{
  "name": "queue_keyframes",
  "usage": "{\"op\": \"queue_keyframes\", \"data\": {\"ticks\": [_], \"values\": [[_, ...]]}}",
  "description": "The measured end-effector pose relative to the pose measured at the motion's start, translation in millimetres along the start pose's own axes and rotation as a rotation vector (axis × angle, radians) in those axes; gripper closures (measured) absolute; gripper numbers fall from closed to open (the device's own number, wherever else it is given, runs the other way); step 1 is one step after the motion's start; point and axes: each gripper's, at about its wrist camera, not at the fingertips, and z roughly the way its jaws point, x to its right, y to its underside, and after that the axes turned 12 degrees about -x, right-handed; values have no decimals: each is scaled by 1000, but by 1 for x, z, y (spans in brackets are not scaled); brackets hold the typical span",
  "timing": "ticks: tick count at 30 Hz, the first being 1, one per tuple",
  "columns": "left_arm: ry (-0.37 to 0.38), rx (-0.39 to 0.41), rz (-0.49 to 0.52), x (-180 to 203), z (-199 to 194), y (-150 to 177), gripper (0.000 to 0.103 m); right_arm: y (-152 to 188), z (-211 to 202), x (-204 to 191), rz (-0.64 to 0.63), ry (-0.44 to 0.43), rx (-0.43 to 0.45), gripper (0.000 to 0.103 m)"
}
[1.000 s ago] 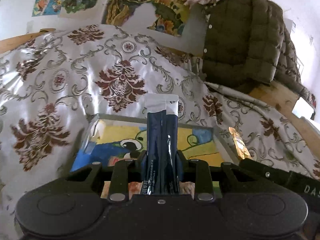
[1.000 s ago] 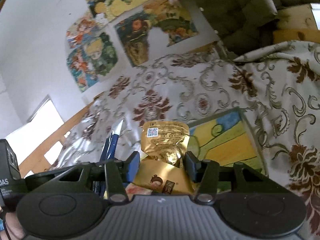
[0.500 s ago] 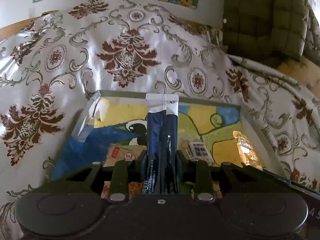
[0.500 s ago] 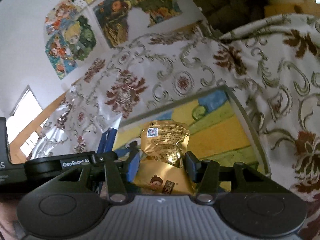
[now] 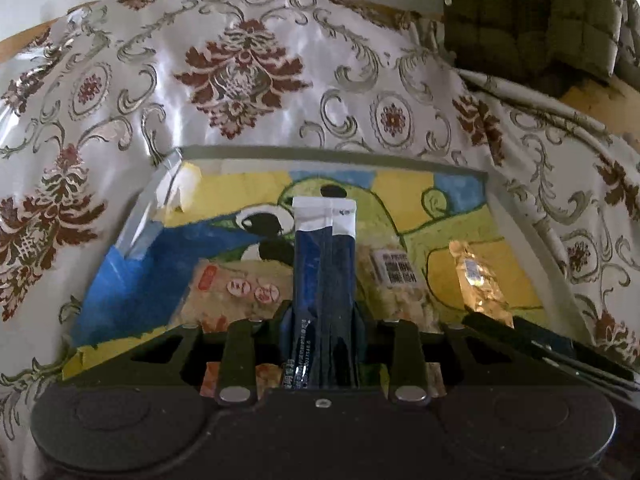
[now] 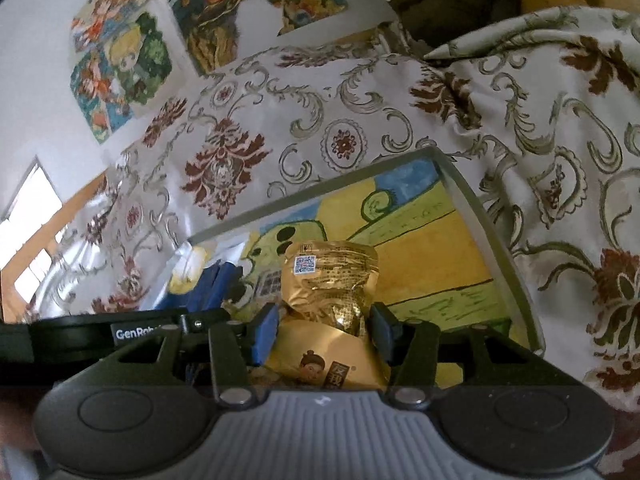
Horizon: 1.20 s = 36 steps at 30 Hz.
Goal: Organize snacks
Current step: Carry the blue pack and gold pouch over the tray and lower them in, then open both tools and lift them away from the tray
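Observation:
A shallow box with a grey rim (image 5: 328, 156) and a painted yellow, blue and green floor lies on the patterned cloth. My left gripper (image 5: 323, 312) holds a long dark blue sachet with a white top (image 5: 323, 248) upright over the box; its jaws are opening, with the sachet still between the pads. My right gripper (image 6: 324, 320) is shut on a crinkled gold snack packet (image 6: 328, 276) above the right half of the box (image 6: 480, 220). Beige snack packets (image 5: 236, 284) lie on the box floor under the sachet. The gold packet (image 5: 478, 280) also shows at right in the left wrist view.
A shiny cloth with brown and grey ornament (image 5: 240, 72) covers the surface around the box. An olive quilted jacket (image 5: 532, 12) hangs at the back right. Cartoon posters (image 6: 120, 72) are on the wall, and a window (image 6: 28, 220) is at far left.
Both grippers have come down and tilted toward the box, which now fills more of each view. Each still carries its packet. The snacks on the box floor have come into sight.

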Motion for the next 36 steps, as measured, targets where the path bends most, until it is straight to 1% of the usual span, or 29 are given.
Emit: {"op": "queue_keyframes", "data": {"ticks": [3,9,12,15,16,17,18,20,22,24,26,29,31,36], "values": [[-11,-3,11,2,1,1,69,-1,0,-2,-7,2,-8,46],[-4,-15,-5,0,1,0,67,-1,-2,-2,-19,6,-9,46],[-7,-19,-17,-1,1,-2,64,-1,-2,-1,-12,6,-7,46],[0,-4,-32,-2,-5,-4,52,-4,-7,2,0,10,7,46],[0,5,-37,-2,-8,-4,46,-5,-9,3,0,14,15,45],[1,15,-42,-3,-12,-4,40,-6,-12,3,0,20,24,42],[1,27,-46,-3,-17,-4,39,-8,-15,3,0,23,34,40],[-4,55,-54,-3,-27,-4,30,-10,-22,3,-3,35,54,34],[-12,96,-63,-4,-40,-3,26,-13,-29,3,-8,43,74,31],[-22,138,-64,-5,-55,-2,19,-15,-40,0,-14,51,101,28],[-27,182,-64,-6,-70,0,12,-17,-52,-3,-21,51,130,23],[-38,242,-70,-8,-94,5,4,-19,-70,-7,-32,52,173,18],[-49,275,-75,-8,-109,9,1,-20,-83,-9,-36,52,201,15],[-44,351,-74,-7,-147,25,1,-15,-118,-19,-64,38,266,3]]}}
